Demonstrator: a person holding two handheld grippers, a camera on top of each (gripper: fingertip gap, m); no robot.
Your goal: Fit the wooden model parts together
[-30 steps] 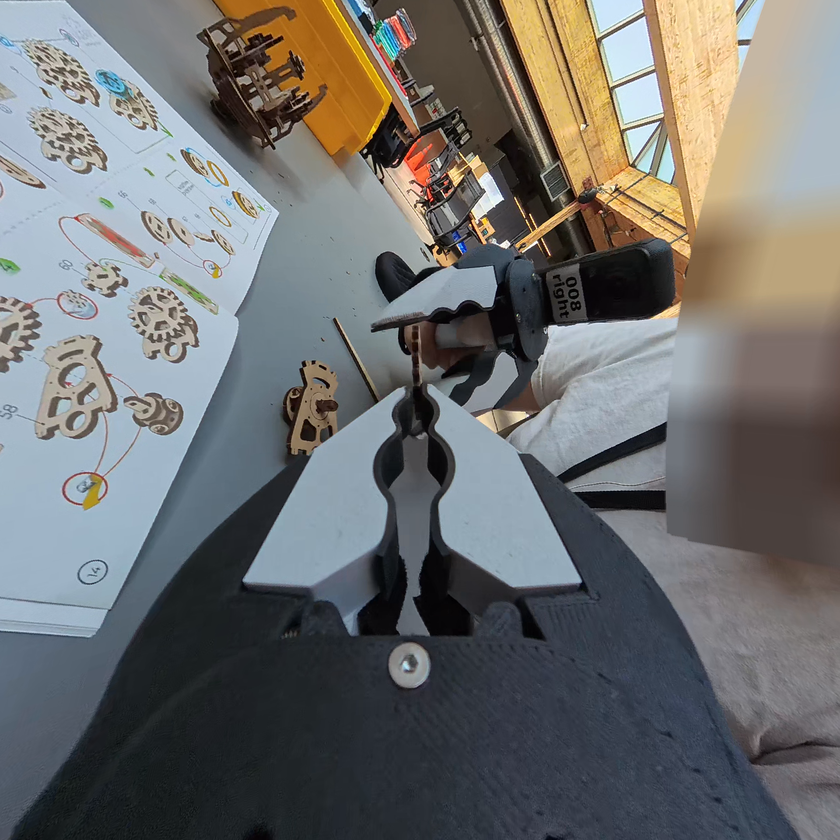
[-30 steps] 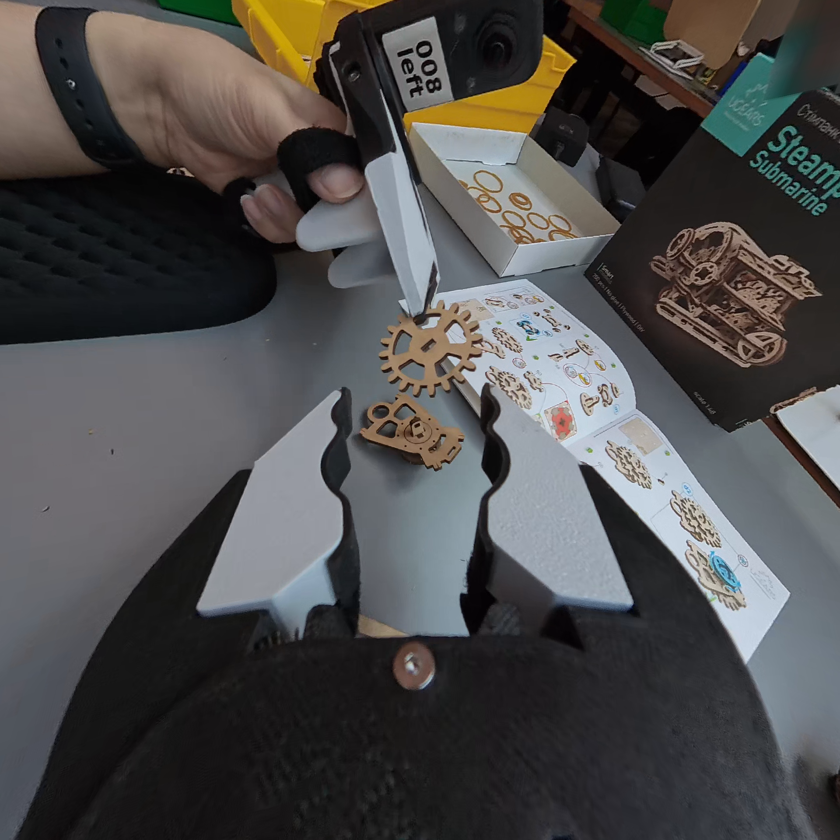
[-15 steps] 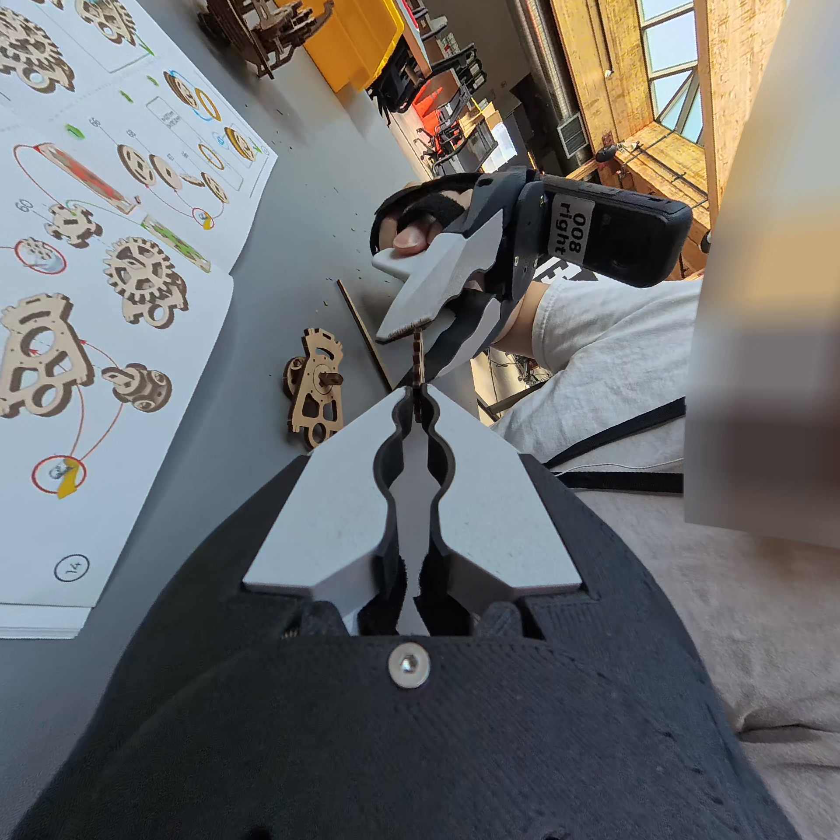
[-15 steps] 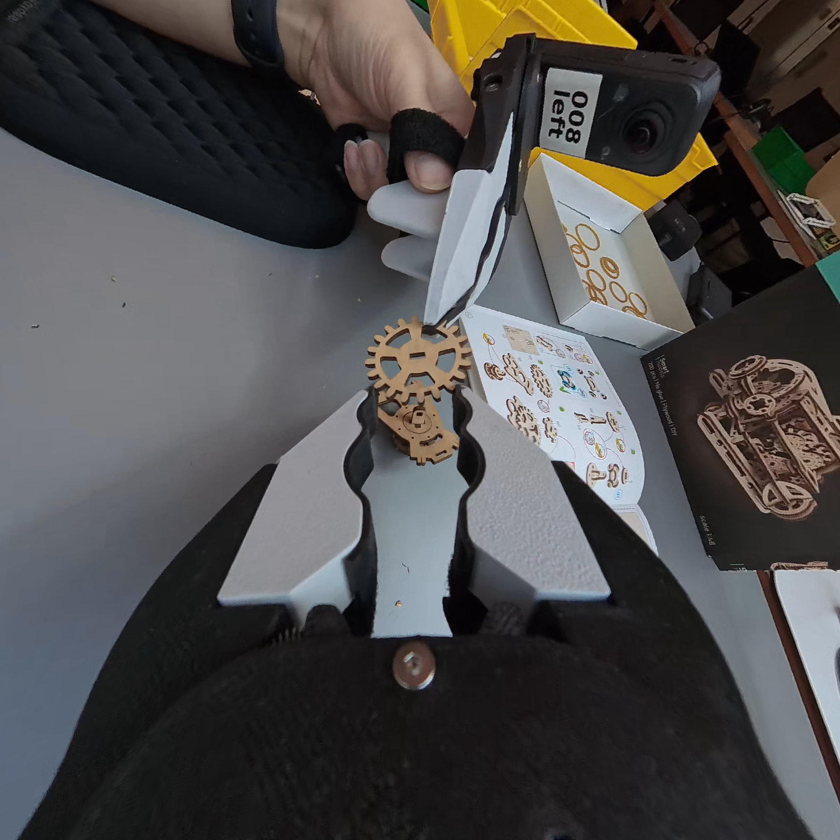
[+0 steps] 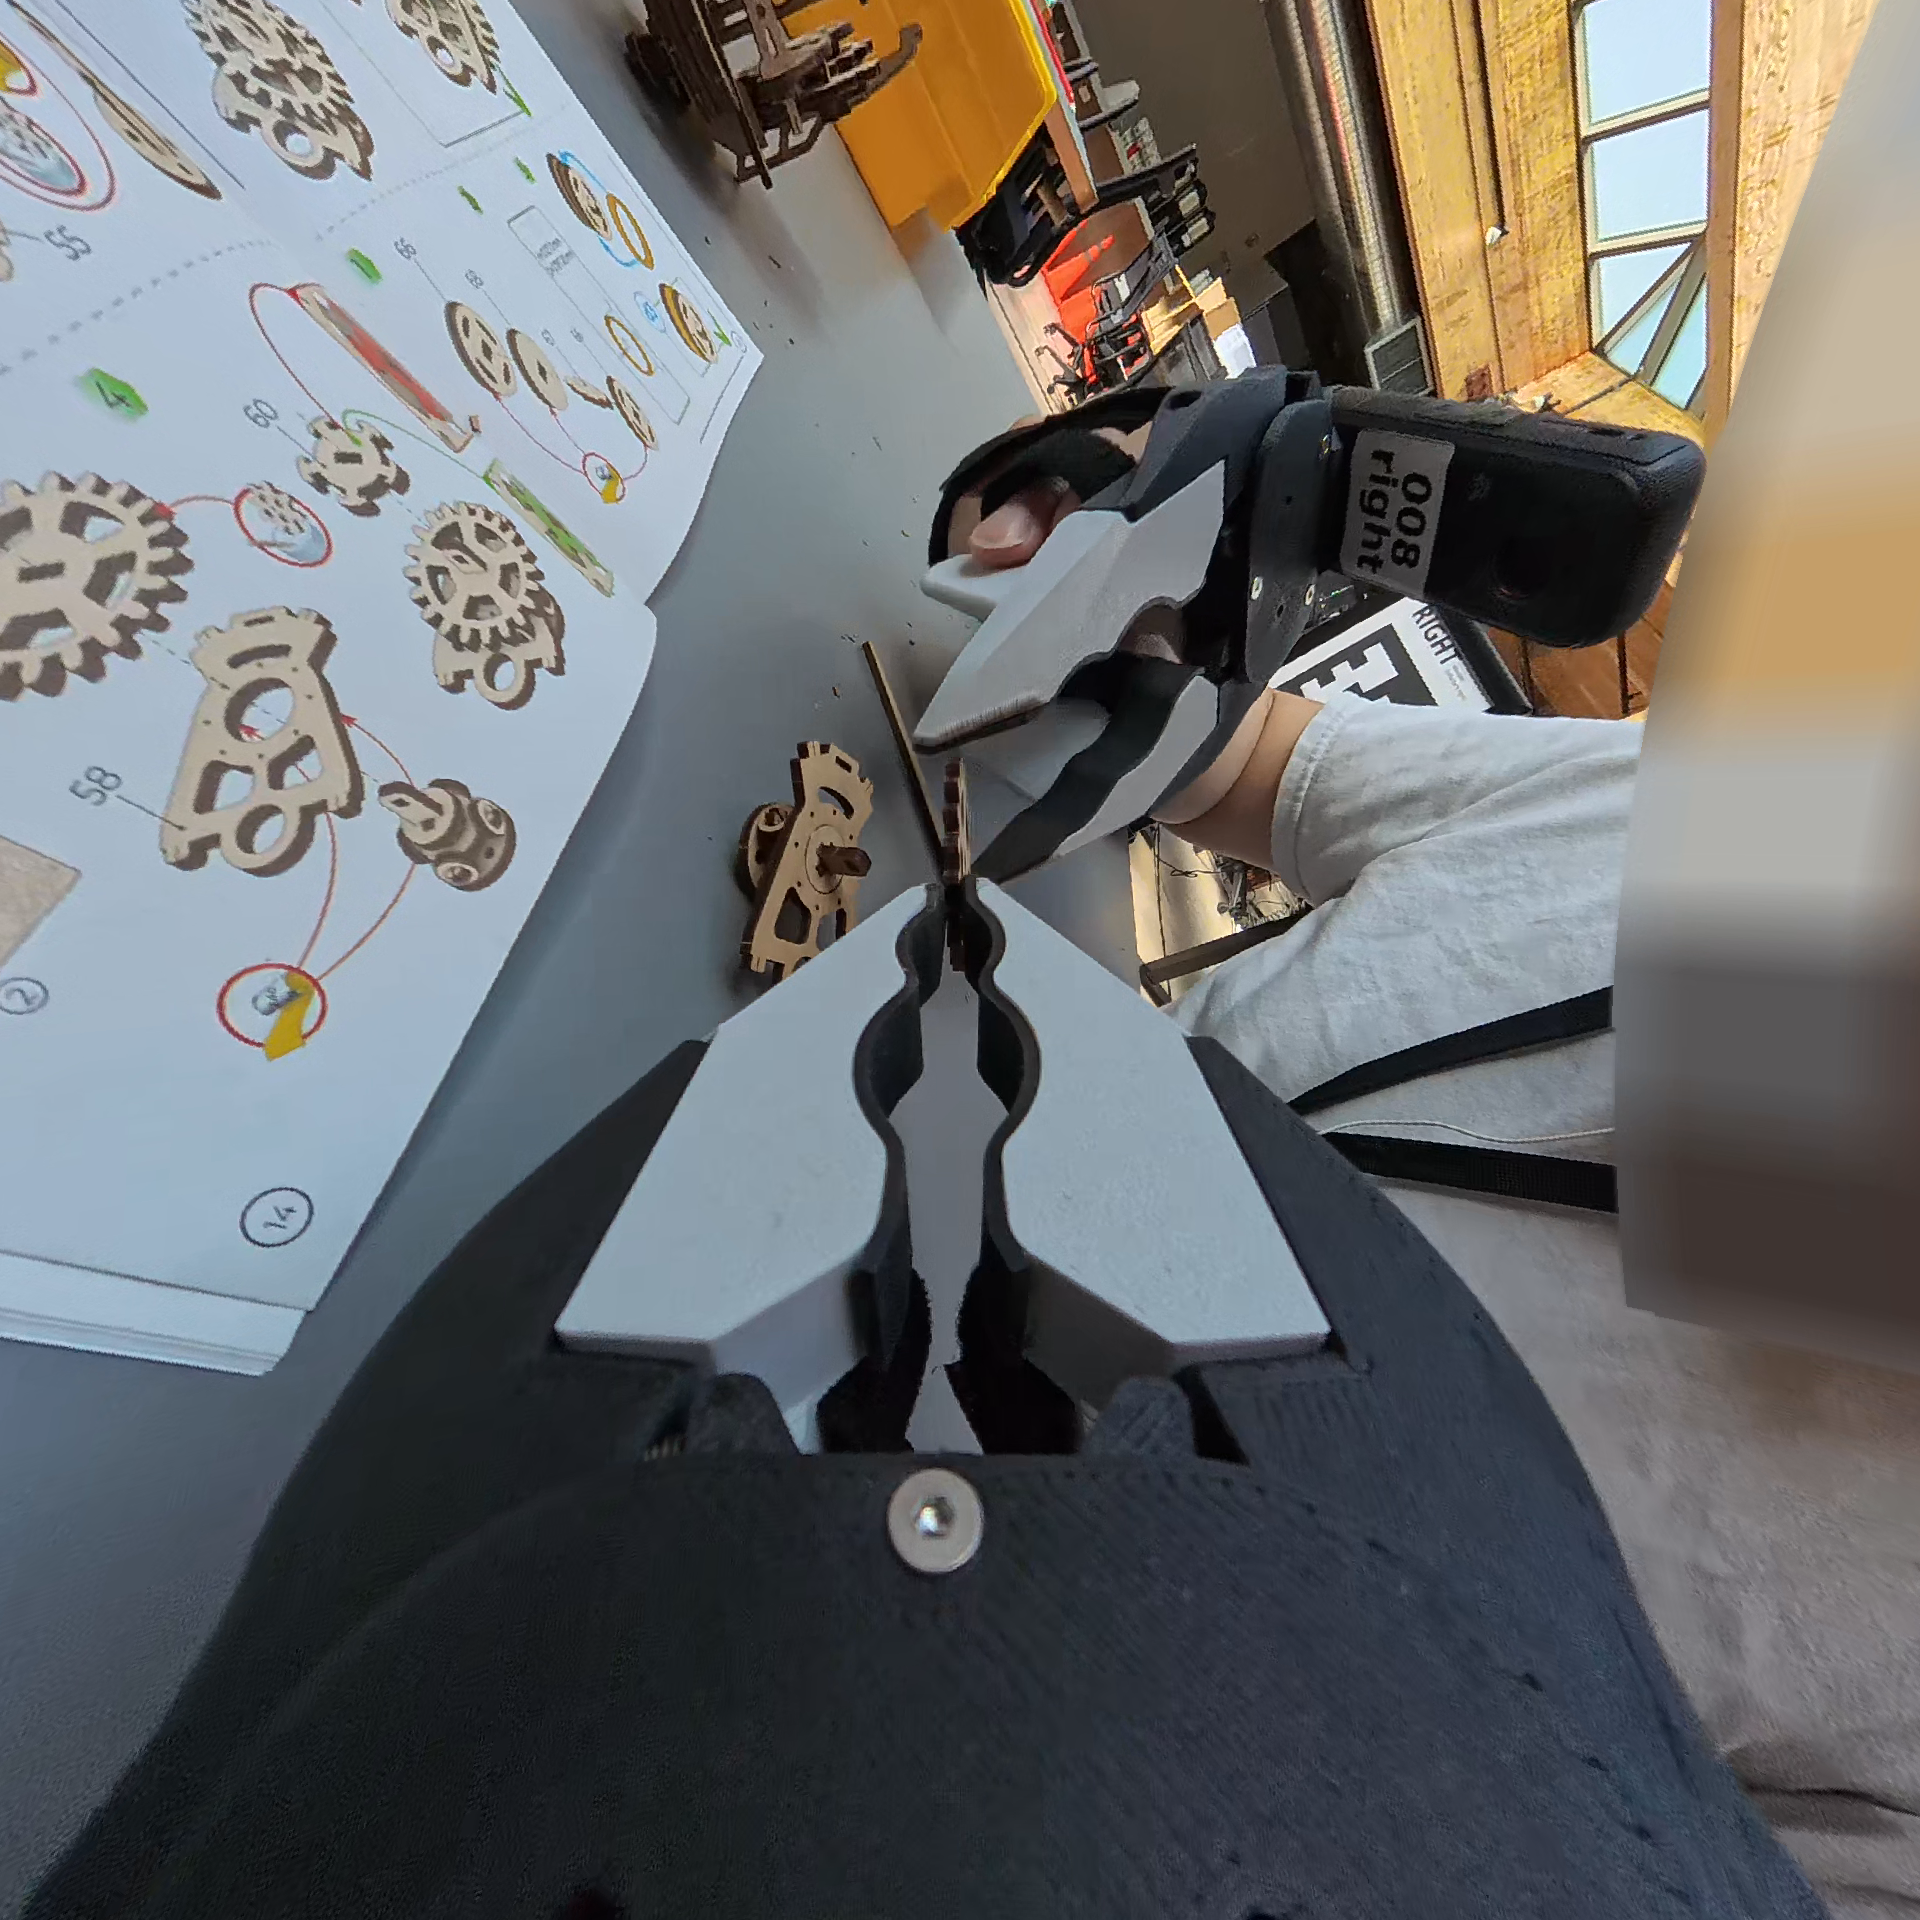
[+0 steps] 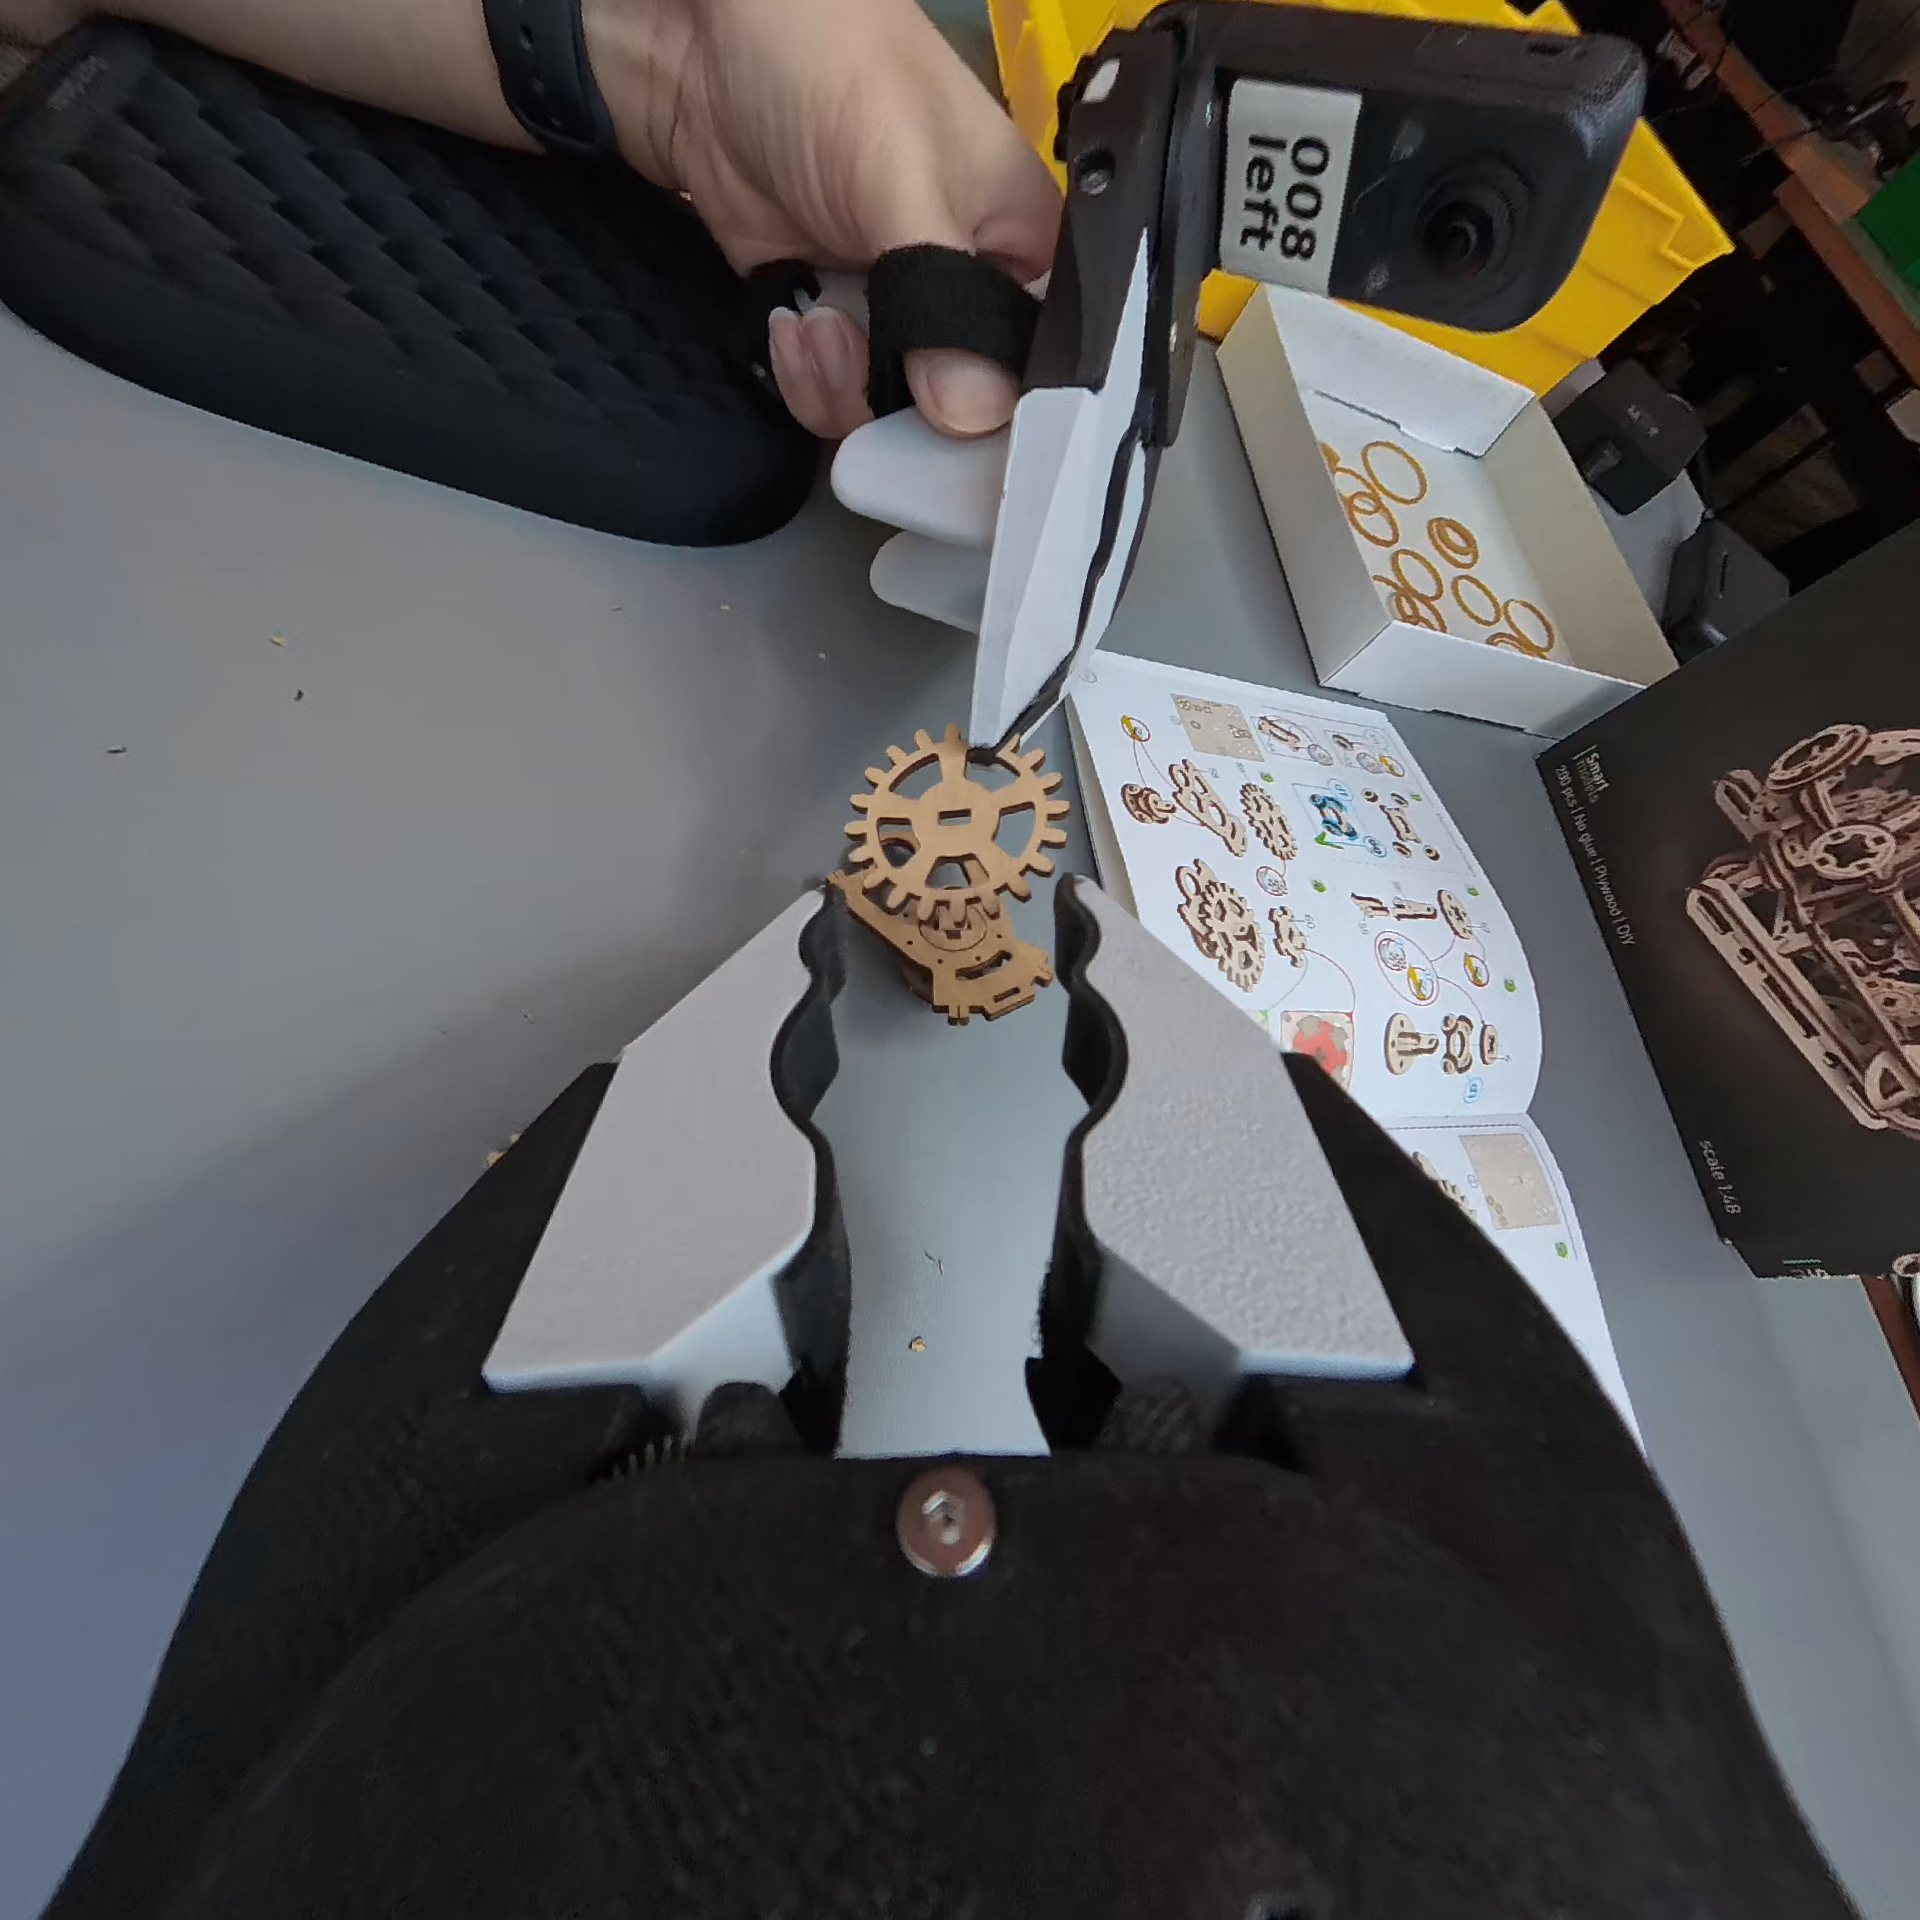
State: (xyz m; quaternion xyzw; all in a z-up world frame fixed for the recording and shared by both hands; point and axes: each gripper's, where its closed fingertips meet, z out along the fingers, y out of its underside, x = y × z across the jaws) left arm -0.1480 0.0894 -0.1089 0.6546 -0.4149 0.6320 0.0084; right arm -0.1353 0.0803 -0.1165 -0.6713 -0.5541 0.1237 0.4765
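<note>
The left gripper, jaws clamped on a wooden gear by its rim, holds it just above a small wooden sub-assembly lying on the grey table. The right gripper, jaws released, flanks the sub-assembly, likely to steady it; next, the gear's slot must meet the protruding axle

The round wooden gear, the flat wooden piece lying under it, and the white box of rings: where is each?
Round wooden gear (image 6: 956, 831): right wrist view, its hub.
Flat wooden piece with a peg (image 6: 971, 971): right wrist view, its plate.
White box of rings (image 6: 1496, 665): right wrist view, its front wall.
</note>
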